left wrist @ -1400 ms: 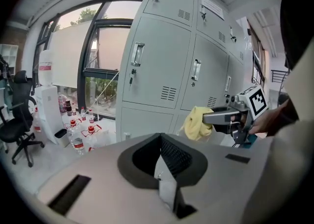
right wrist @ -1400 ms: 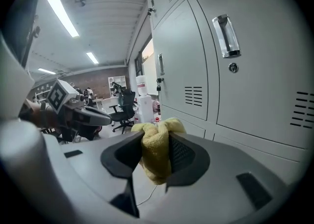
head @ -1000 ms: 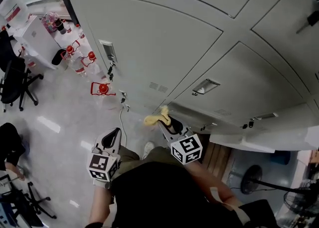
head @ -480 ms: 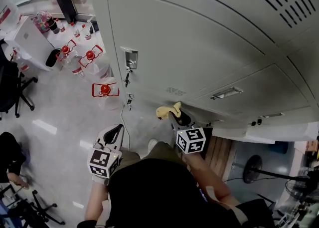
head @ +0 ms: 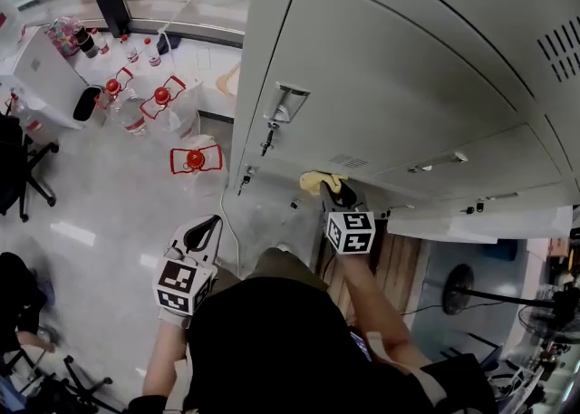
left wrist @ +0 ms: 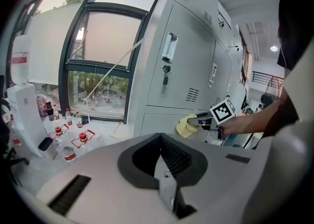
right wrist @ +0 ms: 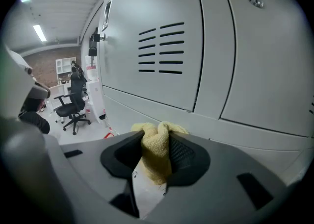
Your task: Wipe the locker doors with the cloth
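Observation:
My right gripper [head: 328, 191] is shut on a bunched yellow cloth [head: 315, 182], held low against the foot of the grey locker bank [head: 390, 86]. In the right gripper view the cloth [right wrist: 156, 154] fills the gap between the jaws of that gripper [right wrist: 157, 163], just below a vented locker door [right wrist: 147, 32]. The left gripper view shows the cloth [left wrist: 186, 125] at the bottom edge of the lockers [left wrist: 189, 71]. My left gripper [head: 201, 233] hangs lower left, away from the lockers, jaws together and empty [left wrist: 164, 169].
A key hangs from a lock [head: 269, 136] on the end door. Several red-capped water bottles [head: 163, 100] and a red holder [head: 193, 160] stand on the floor at left. An office chair [head: 18, 168] is far left, a fan [head: 458, 290] at right.
The head view has swung, so the lockers now sit further right. My right gripper with the cloth has shifted right along the base of the lockers. The left gripper has barely moved.

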`<action>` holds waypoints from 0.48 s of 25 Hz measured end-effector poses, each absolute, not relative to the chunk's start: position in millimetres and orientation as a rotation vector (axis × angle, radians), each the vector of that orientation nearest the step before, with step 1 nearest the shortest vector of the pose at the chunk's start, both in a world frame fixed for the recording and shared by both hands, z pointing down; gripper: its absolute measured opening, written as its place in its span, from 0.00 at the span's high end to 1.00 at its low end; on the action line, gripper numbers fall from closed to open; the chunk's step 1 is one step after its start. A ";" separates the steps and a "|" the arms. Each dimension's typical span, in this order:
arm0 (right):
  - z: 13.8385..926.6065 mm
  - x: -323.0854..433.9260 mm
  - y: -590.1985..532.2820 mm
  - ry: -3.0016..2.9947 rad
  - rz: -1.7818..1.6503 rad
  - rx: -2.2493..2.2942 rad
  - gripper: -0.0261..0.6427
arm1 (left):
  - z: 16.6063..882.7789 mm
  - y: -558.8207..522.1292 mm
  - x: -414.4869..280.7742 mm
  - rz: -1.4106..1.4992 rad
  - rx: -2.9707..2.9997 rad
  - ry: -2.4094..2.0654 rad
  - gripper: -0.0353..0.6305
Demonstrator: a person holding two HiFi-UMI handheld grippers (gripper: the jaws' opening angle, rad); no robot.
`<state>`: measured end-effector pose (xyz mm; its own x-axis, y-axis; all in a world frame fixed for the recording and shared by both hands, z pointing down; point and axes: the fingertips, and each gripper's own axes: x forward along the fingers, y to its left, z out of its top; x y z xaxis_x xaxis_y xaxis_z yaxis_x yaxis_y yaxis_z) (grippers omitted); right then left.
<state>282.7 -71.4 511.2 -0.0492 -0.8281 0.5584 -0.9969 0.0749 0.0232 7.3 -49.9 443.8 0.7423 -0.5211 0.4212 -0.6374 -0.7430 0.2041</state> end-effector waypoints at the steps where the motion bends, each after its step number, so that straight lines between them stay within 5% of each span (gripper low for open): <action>1: 512.0 281.8 -72.7 -1.921 0.526 1.813 0.74 | 444.0 -51.7 1.9 0.484 2.610 -0.896 0.94; 12: 517.5 260.3 -84.9 -1.856 0.547 1.886 0.74 | 451.4 -58.6 -48.2 0.486 2.619 -0.855 0.94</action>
<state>260.3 -84.9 517.5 0.0230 -0.8272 0.5615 -0.9995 -0.0058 0.0324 -48.2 -58.6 451.4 0.7599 -0.4971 0.4189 -0.6142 -0.7601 0.2122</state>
